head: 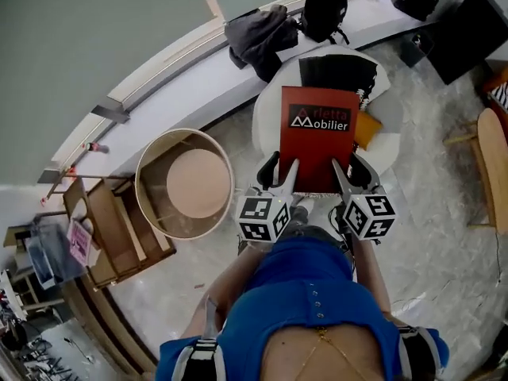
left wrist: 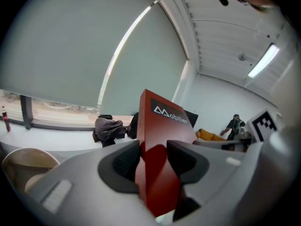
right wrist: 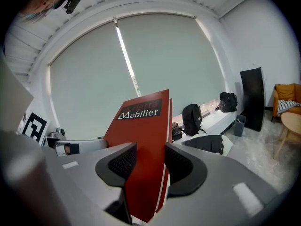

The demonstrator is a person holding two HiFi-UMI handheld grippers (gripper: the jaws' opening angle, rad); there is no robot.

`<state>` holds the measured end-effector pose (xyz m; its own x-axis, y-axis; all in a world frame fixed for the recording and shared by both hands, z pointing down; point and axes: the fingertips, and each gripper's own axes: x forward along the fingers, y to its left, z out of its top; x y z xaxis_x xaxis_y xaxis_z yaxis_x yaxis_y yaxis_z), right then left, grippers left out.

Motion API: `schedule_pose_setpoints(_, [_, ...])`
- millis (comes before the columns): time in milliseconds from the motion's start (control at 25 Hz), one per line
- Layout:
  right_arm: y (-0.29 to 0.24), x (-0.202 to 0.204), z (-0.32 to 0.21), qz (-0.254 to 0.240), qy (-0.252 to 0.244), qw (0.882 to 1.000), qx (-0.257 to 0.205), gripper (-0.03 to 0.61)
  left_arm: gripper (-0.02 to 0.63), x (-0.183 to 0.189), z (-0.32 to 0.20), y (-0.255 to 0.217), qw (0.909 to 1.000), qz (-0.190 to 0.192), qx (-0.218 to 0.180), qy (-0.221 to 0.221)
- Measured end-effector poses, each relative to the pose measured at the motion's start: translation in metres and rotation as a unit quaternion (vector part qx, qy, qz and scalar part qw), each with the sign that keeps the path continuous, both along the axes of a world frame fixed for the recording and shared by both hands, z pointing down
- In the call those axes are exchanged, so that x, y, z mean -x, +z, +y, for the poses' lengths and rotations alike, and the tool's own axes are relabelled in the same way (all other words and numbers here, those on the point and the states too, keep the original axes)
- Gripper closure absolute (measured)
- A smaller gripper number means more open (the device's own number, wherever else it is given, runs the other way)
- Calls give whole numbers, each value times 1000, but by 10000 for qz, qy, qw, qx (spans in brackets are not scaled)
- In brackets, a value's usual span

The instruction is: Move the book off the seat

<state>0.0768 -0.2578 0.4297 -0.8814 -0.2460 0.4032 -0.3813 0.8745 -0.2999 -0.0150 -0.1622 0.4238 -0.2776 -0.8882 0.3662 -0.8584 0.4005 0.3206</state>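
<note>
A red hardcover book (head: 317,137) with a white "Mobilier" title is held up over the round white seat (head: 389,149). Its near edge is gripped at both corners. My left gripper (head: 287,179) is shut on the book's near left corner, and my right gripper (head: 341,177) is shut on the near right corner. In the left gripper view the book (left wrist: 162,126) stands on edge between the dark pads of the left gripper (left wrist: 154,160). The right gripper view shows the book (right wrist: 141,135) clamped the same way in the right gripper (right wrist: 150,161). A black cloth (head: 340,71) lies on the seat behind the book.
A yellow item (head: 367,129) sits on the seat by the book's right edge. A round beige basket (head: 184,182) stands to the left. The window ledge (head: 159,94) carries a grey jacket (head: 258,34) and a black backpack (head: 324,6). A wooden chair (head: 492,161) is at right.
</note>
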Motion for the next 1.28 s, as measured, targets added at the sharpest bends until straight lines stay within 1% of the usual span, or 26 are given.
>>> schedule_pose_setpoints(200, [4,61,58,10,-780,9969,99,396,436,45,72,2,9970,12,10,-778])
schedule_pose_setpoints(320, [6,102,115,63,-1226,9923,152,396,437,76,136,3,9927,59,27,-1203])
schedule_pose_setpoints(400, [7,123,153,95,-1424,9897,145,396,437,92,176,4,9900,104,12,-1409])
schedule_pose_setpoints(560, [8,155,225,95,-1656,9860,140,396,439,118,252,7,9859,127,-8,-1668])
schedule_pose_setpoints(840, [10,229,389,27,-1960,9804,212,396,439,183,419,8,9792,98,20,-2028])
schedule_pose_setpoints(920, [7,239,416,28,-2073,9780,224,396,439,191,447,4,9767,99,36,-2145])
schedule_pose_setpoints(1040, [-2,249,445,79,-2294,9731,210,397,439,195,478,-5,9713,144,23,-2375])
schedule_pose_setpoints(1160, [7,276,492,171,-2604,9651,222,396,440,215,527,4,9634,199,4,-2672])
schedule_pose_setpoints(1280, [16,302,530,250,-2929,9557,175,396,440,232,567,14,9537,288,-15,-2994])
